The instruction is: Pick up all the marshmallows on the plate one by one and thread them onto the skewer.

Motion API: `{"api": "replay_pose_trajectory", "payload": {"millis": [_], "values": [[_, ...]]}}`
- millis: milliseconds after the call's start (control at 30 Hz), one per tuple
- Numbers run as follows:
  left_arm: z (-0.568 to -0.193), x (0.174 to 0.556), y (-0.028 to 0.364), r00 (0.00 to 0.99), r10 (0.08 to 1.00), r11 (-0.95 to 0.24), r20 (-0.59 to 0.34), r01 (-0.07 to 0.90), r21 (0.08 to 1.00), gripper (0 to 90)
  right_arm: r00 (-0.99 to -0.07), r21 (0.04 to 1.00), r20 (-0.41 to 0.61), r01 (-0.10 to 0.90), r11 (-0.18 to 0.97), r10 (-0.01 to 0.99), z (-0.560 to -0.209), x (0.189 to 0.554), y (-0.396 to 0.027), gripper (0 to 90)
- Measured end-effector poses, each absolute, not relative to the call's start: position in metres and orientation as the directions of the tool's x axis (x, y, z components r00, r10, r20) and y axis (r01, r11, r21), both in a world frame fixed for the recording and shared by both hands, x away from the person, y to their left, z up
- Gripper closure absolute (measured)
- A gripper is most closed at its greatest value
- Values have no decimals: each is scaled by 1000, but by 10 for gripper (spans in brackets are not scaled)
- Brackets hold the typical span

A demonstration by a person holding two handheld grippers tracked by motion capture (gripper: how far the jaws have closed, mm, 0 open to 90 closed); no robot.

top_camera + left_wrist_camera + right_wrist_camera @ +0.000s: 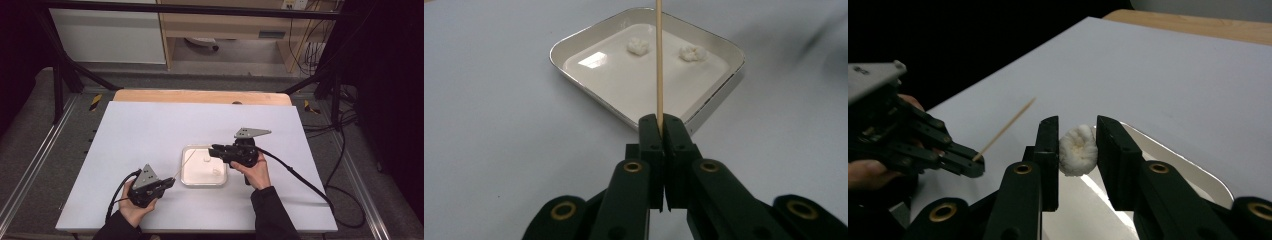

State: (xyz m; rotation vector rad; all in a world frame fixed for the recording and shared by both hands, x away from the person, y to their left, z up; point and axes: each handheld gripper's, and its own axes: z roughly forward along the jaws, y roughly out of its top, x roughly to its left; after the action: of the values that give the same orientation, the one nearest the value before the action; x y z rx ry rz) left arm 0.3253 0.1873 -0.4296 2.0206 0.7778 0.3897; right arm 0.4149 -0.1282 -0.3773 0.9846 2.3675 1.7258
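Note:
My left gripper (171,181) (660,120) sits at the table's front left, shut on a thin wooden skewer (658,60) (181,167) whose tip points toward a shallow white tray (183,170) (594,95). Two small white fluffy lumps (638,46) (693,53) lie in the tray. My right gripper (1077,125) (212,150) hovers over the tray's far right part, shut on a third white lump (1078,150) squeezed between its pads. The right gripper view also shows the left gripper (975,167) and the skewer (1005,127) off to the left.
A large white board (150,130) covers the tabletop, with a wooden edge (200,96) at the back. Black frame posts (60,75) stand at the far corners. A cable (300,180) trails right from my right gripper.

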Motion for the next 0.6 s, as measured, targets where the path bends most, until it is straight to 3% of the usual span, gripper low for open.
{"api": "replay_pose_trajectory", "payload": {"millis": [600], "values": [[-428,322,184,756,654,-373,-19,345,862,883,-792,865,423,497,63,441,-363,423,-109,724]]}}
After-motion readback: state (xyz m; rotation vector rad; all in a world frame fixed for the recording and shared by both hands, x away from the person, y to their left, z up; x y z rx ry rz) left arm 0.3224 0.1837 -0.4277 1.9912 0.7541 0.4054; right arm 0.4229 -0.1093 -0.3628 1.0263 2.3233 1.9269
